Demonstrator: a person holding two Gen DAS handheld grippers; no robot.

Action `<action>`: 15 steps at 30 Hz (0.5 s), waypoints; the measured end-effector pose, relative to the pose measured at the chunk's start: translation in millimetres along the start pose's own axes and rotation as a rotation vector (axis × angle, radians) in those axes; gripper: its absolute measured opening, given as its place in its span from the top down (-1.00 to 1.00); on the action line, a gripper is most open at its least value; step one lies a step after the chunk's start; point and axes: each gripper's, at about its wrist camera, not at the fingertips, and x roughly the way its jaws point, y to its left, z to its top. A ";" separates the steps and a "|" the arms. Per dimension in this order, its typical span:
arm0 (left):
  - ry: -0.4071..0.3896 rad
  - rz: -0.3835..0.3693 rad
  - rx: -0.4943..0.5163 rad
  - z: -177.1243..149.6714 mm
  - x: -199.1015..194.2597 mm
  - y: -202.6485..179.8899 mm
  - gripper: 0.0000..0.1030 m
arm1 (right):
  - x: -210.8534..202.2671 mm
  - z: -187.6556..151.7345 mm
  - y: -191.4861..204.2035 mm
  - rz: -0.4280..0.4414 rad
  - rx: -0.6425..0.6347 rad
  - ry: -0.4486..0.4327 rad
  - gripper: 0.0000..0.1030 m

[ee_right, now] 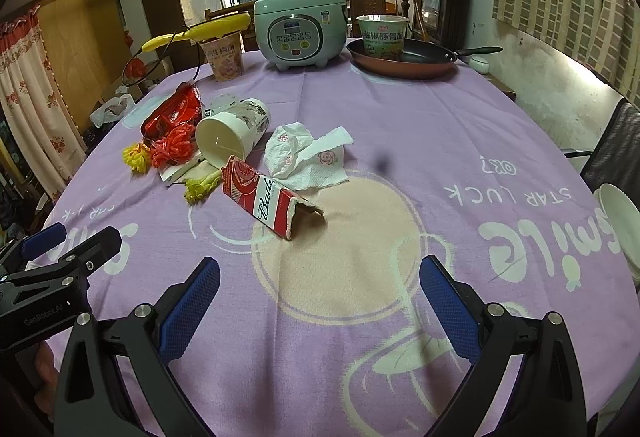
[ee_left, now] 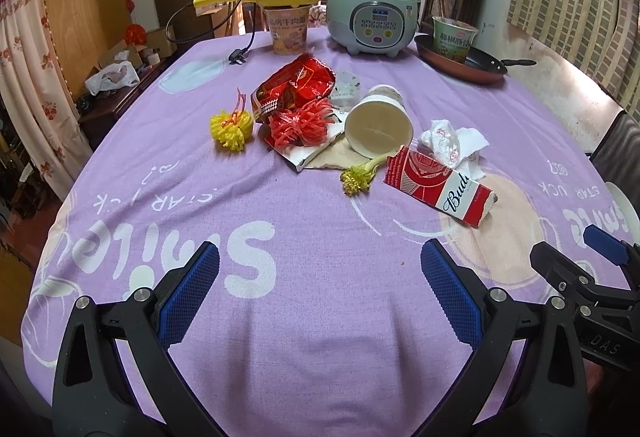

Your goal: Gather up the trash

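Trash lies mid-table on the purple cloth [ee_left: 320, 357]: a red Budweiser carton [ee_left: 438, 187] [ee_right: 268, 199], crumpled white tissue [ee_left: 452, 143] [ee_right: 304, 157], a tipped white paper cup [ee_left: 378, 125] [ee_right: 230, 135], a red snack wrapper [ee_left: 296, 85] [ee_right: 172, 113], red shredded plastic [ee_left: 300, 123] [ee_right: 172, 147], a yellow tassel [ee_left: 232, 127] [ee_right: 136, 157] and a wilted vegetable stem [ee_left: 358, 175] [ee_right: 200, 187]. My left gripper [ee_left: 320, 293] is open and empty, well short of the pile. My right gripper [ee_right: 320, 301] is open and empty, near the carton's front.
At the far edge stand a green rice cooker [ee_left: 374, 17] [ee_right: 300, 29], a noodle cup under a yellow tool [ee_left: 288, 29] [ee_right: 224, 57], and a frying pan holding a green noodle cup [ee_left: 460, 65] [ee_right: 404, 57]. A white bowl [ee_right: 618, 225] sits at the right edge.
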 end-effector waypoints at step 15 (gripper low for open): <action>-0.003 0.001 0.001 -1.5 -2.3 -0.2 -0.88 | -0.1 -0.5 5.2 0.009 -0.013 0.006 -0.90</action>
